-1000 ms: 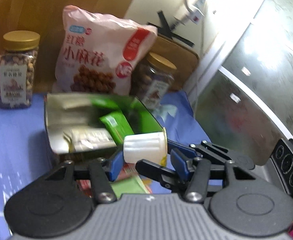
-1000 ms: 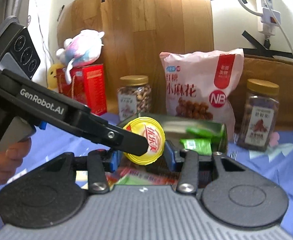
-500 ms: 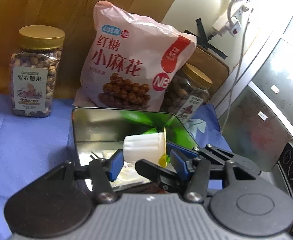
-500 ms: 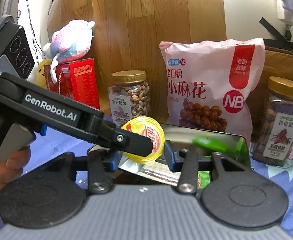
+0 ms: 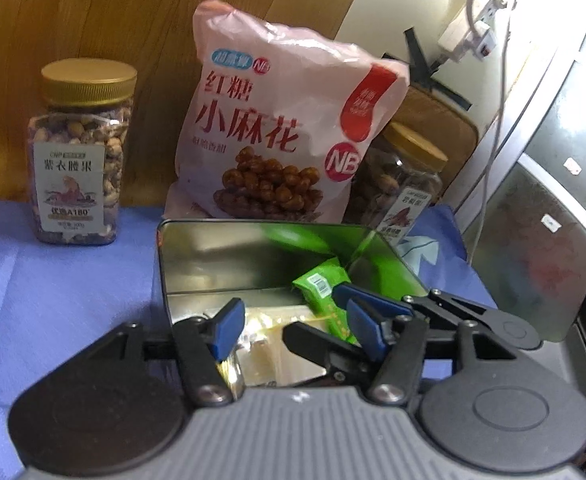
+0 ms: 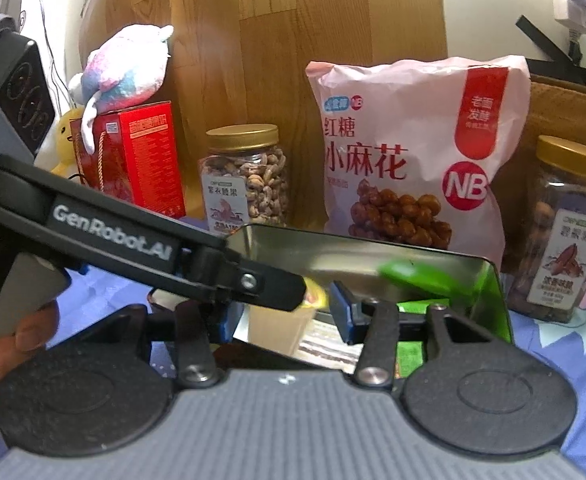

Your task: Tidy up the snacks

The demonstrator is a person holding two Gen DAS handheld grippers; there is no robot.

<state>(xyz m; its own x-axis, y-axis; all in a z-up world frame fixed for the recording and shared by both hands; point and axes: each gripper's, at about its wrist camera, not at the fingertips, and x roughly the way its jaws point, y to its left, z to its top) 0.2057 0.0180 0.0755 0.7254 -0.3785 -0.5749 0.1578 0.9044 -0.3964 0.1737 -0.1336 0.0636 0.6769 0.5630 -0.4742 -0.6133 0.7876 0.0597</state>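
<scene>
- Gone from between the left gripper's [image 5: 293, 316] jaws is the cup [image 6: 279, 332]: a second ago their blue pads clamped its white body, and now the gap between them shows only the inside of the tin [image 5: 213, 256].
- Those jaws are opening with nothing pressed between them. A pale, blurred shape low in the tin below them is probably the cup.
- In the right wrist view the cup sits lower than before. Earlier its yellow lid faced the camera above the tin's rim. Now only a corner of yellow peeks past the left gripper's finger, and the pale body is down inside the tin.
- The right gripper's [image 6: 283, 312] jaws stand apart on either side of the cup. A gap shows beside the pad in view, while the other pad is hidden behind the left gripper's finger, so I judge the cup is not clamped.
- Both views have also closed in on the tin, which now fills more of each frame.
- I read this as the cup being let go into the tin beside the green packet [image 5: 321, 284], so this item looks nearly put away.
- A hand [image 6: 13, 344] holds the left gripper's handle at the frame's edge.
- Behind the tin, on the blue-covered surface [image 5: 73, 280], stand a pink bag [image 5: 277, 120] and two nut jars, not yet handled.
</scene>
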